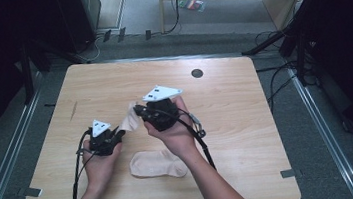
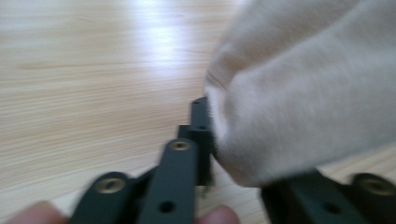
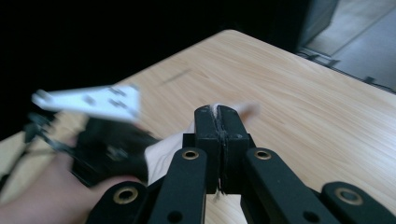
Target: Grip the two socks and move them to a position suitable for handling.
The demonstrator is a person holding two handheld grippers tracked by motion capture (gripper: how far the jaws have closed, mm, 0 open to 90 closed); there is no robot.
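Both grippers hold one sock (image 1: pixel 129 121) off the table (image 1: pixel 227 124): the right gripper (image 3: pixel 218 114) has its fingers pinched together on a thin edge of cloth, and the left gripper (image 1: pixel 114 135) is clamped on the other end, the sock bulging just past its fingertips. A second sock (image 1: pixel 157 164) lies flat below the hands (untouched, apparently). Pairing or folding seems barely begun; the lifted sock is yet to be laid down.
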